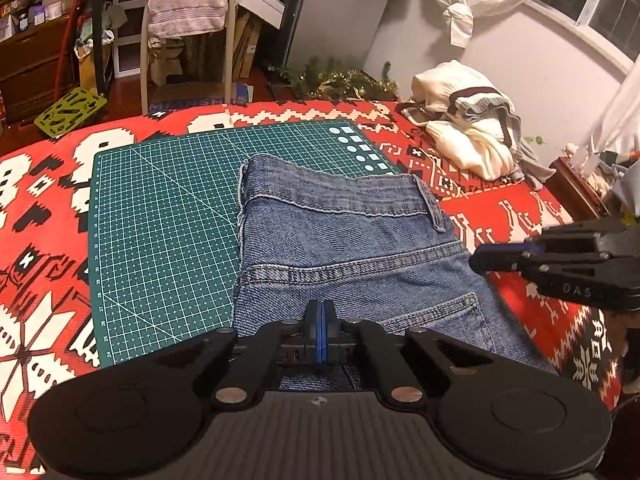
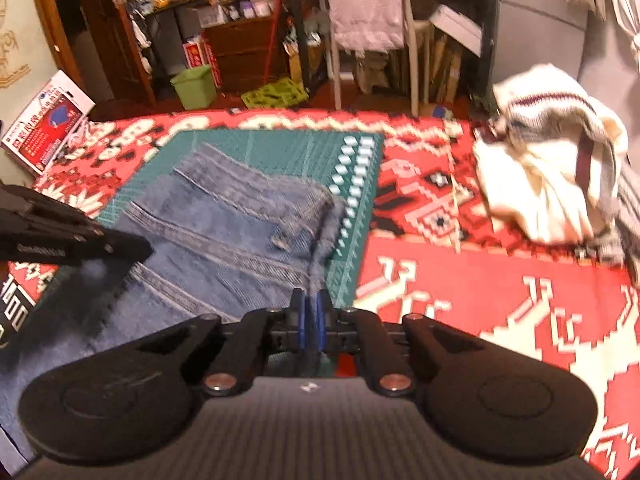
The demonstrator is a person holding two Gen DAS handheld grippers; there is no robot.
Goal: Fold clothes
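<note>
On the green mat (image 1: 160, 216), both tools (left (image 1: 320, 312), right (image 2: 311, 300)) clench the jeans (image 1: 352, 248).

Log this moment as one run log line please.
task: fold clothes | left gripper: shut, over jeans | right gripper: shut on jeans edge | cutting mat underneath

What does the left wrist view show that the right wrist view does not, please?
Only the left wrist view shows the knotted white curtain, the window and the tinsel garland. Only the right wrist view shows the green bin and the red and white box leaning on the wall. Both show the jeans on the green cutting mat, the cream sweater, the red patterned blanket, and each tool, left and right.
</note>
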